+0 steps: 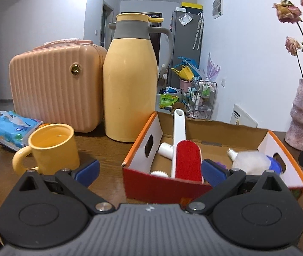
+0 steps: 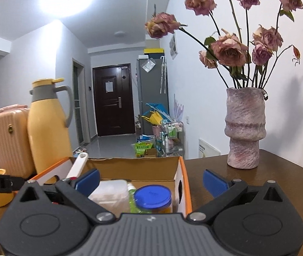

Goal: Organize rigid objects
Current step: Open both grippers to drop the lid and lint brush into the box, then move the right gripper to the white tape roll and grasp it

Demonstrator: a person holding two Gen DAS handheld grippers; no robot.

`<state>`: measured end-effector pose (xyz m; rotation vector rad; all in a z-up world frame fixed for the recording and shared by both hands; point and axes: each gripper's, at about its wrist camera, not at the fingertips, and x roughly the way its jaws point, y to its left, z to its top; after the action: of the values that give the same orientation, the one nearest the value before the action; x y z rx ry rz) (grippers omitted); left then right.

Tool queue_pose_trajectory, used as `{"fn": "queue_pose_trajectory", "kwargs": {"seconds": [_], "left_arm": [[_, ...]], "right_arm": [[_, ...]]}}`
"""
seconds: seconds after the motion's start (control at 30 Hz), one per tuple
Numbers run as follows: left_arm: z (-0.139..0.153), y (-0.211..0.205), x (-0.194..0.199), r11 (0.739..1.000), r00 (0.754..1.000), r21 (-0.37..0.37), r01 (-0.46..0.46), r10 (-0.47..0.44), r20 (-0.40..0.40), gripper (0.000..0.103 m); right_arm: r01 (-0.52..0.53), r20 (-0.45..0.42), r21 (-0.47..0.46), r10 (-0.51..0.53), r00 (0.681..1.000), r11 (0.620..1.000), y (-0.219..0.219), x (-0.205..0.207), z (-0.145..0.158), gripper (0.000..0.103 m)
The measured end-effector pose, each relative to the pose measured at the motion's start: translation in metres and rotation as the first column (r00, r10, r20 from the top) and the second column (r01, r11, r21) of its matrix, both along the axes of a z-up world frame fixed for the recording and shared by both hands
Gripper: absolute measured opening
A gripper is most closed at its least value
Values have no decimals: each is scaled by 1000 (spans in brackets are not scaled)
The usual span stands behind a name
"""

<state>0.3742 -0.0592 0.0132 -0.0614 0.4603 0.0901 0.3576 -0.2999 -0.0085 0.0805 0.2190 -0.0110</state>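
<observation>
An open cardboard box [image 1: 164, 186] with orange rims sits on the brown table. In it lie a white-handled red lint brush [image 1: 187, 162], a small white bottle [image 1: 166, 149], a white spray bottle [image 1: 249, 160] and a blue-lidded jar [image 1: 276, 166]. My left gripper [image 1: 150, 171] is open and empty, just before the box's near wall. My right gripper [image 2: 151, 181] is open and empty above the box's right end [image 2: 184, 183], over the blue-lidded jar [image 2: 152, 195], a clear lidded container [image 2: 111, 194] and a green bottle [image 2: 132, 198].
A yellow mug [image 1: 53, 147] stands left of the box, a yellow thermos jug [image 1: 130, 81] and a pink ribbed case [image 1: 55, 85] behind it. A blue tissue pack [image 1: 15, 130] lies far left. A pink vase of dried roses [image 2: 245, 128] stands right of the box.
</observation>
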Motion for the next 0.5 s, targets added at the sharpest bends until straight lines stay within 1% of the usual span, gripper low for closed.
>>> {"fn": "queue_pose_trajectory", "kwargs": {"seconds": [0.17,0.5], "left_arm": [[-4,10,-23,1000,1000,14,6,-6,-1,103],[-9,29,-53,1000,1000,20,5,-5,-22,103]], "right_arm": [[-28,-3,-28,27,1000,999,10,-17,-3,103],[-66,-14,-62,65,998,996,25,-49,-8,103]]}}
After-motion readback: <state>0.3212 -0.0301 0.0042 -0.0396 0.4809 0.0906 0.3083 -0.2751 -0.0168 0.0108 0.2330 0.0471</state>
